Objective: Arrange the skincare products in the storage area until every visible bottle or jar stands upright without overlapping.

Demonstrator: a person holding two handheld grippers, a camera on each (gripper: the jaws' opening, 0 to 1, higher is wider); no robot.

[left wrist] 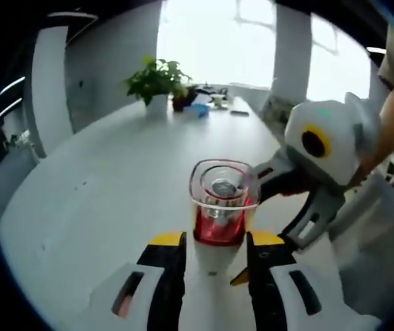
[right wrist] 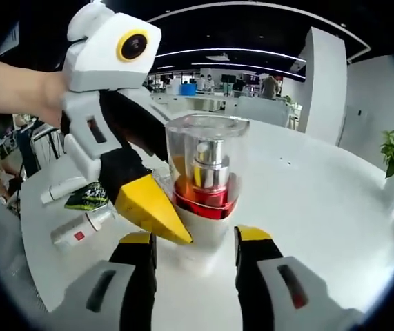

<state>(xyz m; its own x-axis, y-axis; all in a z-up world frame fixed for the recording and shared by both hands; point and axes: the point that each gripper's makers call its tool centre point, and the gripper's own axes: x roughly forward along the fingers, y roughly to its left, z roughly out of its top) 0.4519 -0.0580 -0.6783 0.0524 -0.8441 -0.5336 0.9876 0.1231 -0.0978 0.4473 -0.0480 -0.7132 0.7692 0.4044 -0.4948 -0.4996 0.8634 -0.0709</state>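
Observation:
A bottle with a clear cap, a red band and a white base stands upright on the white table. It sits between the yellow-tipped jaws of my left gripper, which look shut on its base. In the right gripper view the same bottle stands just ahead of my right gripper, whose jaws are open on either side of it. The left gripper reaches in from the left with a yellow tip against the bottle's base. The right gripper comes in from the right, one jaw beside the bottle.
To the left on the table lie a white tube with a red mark, a dark green sachet and another white tube. A potted plant and small items stand at the far end. A person's arm holds the right gripper.

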